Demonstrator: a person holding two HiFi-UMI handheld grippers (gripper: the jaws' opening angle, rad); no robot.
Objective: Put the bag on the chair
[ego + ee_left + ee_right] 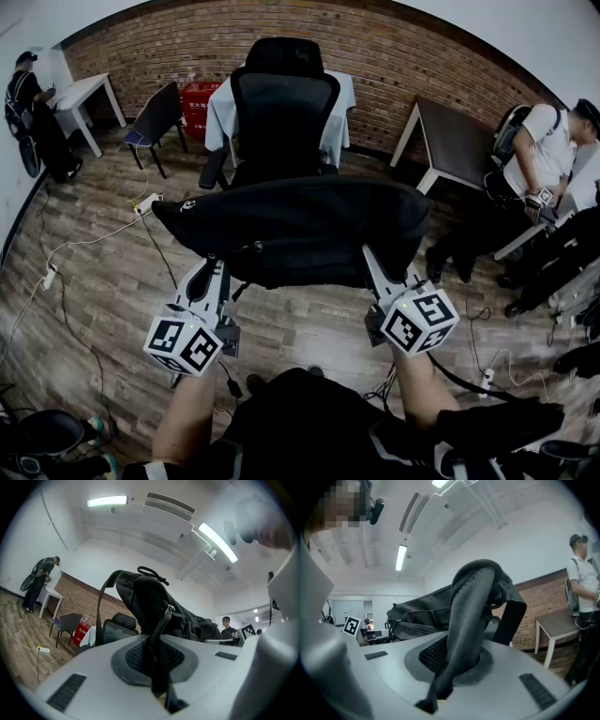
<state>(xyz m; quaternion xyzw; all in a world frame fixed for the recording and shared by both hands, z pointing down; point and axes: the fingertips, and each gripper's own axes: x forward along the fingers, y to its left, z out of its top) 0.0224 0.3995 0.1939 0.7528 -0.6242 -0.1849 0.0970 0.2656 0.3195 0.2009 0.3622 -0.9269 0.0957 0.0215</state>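
The black bag [291, 230] lies lengthwise across the centre of the head view, carried between the two grippers; it hangs directly in front of the black office chair [281, 103], whose backrest and headrest rise above it at upper centre; the bag hides the seat, so contact with it cannot be determined. The left gripper [211, 272] meets the bag's lower left edge; in the left gripper view its jaws [152, 656] are pressed together on a thin black strap [158, 625] that runs up to the bag body [145, 597]. The right gripper [372, 261] meets the bag's lower right edge; in the right gripper view its jaws [457, 660] are pinched on a thick padded strap [471, 606], with the bag body [422, 613] behind at centre left. Each gripper carries a marker cube, at lower left [183, 342] and lower right [419, 321]. A brick wall [394, 47] spans the top of the frame; a dark table [459, 141] stands at the right; a red box [199, 105] sits left of the chair; wood floor [94, 281] fills the left side.
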